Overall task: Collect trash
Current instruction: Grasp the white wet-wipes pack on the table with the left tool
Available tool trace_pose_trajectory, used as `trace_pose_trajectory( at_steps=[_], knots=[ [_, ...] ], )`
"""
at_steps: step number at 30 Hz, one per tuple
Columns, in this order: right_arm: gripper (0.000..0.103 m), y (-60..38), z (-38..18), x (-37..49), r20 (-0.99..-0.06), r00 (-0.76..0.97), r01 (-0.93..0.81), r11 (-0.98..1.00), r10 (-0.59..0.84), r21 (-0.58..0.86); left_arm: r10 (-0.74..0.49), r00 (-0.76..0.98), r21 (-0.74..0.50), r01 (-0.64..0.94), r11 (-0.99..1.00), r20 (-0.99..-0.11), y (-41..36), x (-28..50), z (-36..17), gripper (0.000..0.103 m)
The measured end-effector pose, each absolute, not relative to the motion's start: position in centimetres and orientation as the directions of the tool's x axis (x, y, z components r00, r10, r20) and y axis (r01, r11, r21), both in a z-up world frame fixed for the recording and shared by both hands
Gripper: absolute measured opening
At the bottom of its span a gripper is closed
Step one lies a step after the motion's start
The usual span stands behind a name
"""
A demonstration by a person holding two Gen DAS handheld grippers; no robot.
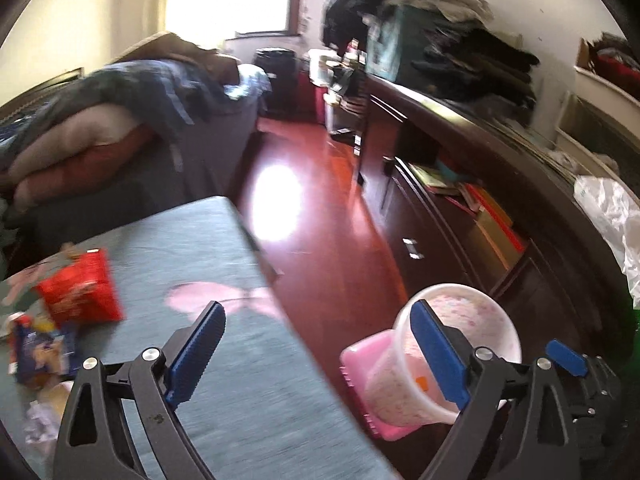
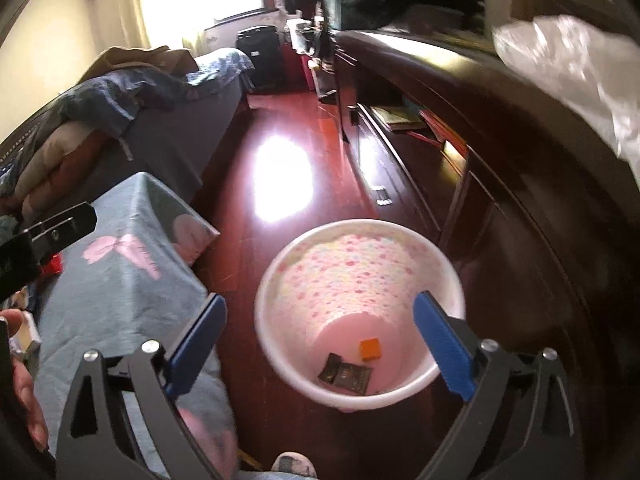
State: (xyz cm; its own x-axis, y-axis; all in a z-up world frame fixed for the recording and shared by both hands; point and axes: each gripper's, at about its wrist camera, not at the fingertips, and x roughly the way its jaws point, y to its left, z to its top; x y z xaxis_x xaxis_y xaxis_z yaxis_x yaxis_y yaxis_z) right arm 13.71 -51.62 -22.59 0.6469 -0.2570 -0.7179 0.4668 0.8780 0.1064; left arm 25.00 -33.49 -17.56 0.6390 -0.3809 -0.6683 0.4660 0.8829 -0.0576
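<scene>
A white bin with a floral lining [image 2: 352, 272] stands on the red floor beside the table. At its bottom lie a small orange box [image 2: 370, 349] and a dark wrapper [image 2: 346, 372]. My right gripper [image 2: 320, 304] hangs open just above the bin, with nothing between its fingers. My left gripper [image 1: 318, 312] is open and empty over the table's corner, the bin [image 1: 472, 320] to its right. On the table's left lie a red packet [image 1: 80, 292], a blue packet [image 1: 40, 352] and crumpled paper [image 1: 40, 424].
The table has a blue-grey butterfly cloth [image 1: 240, 360]. A pink plastic piece [image 1: 368, 364] leans against the bin. A dark dresser [image 2: 500, 200] runs along the right, with a clear plastic bag [image 2: 580, 68] on top. A bed [image 1: 140, 120] lies behind. A hand [image 2: 20, 360] shows at the left.
</scene>
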Motion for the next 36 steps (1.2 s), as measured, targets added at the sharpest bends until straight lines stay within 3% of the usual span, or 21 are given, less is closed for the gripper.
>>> trace_pose_trajectory(
  at_steps=[5,18,29,36],
  knots=[
    [0.1,-45.9,-19.9,14.9,-0.673,0.72,0.347,0.928,-0.168,0.138,-0.294,0.714,-0.041,0.349,0.936,-0.635,-26.8,24.6,-16.0,0.099],
    [0.1,-30.7,-17.9,21.2,-0.651,0.757,0.017,0.994,0.058,0.108,0.036,0.729,-0.07,-0.115,0.991,-0.684,-5.0,30.9,-16.9,0.099],
    [0.1,-24.1,-18.5,24.8,-0.662,0.741,-0.099,0.993,0.113,0.059,0.069,0.619,-0.022,-0.137,0.99,-0.782,4.2,39.7,-21.9,0.099],
    [0.1,-22.3,-19.0,26.0,-0.662,0.736,-0.126,0.989,0.144,0.074,0.121,0.555,-0.049,-0.281,0.958,-0.823,6.0,39.8,-23.4,0.099]
  ],
)
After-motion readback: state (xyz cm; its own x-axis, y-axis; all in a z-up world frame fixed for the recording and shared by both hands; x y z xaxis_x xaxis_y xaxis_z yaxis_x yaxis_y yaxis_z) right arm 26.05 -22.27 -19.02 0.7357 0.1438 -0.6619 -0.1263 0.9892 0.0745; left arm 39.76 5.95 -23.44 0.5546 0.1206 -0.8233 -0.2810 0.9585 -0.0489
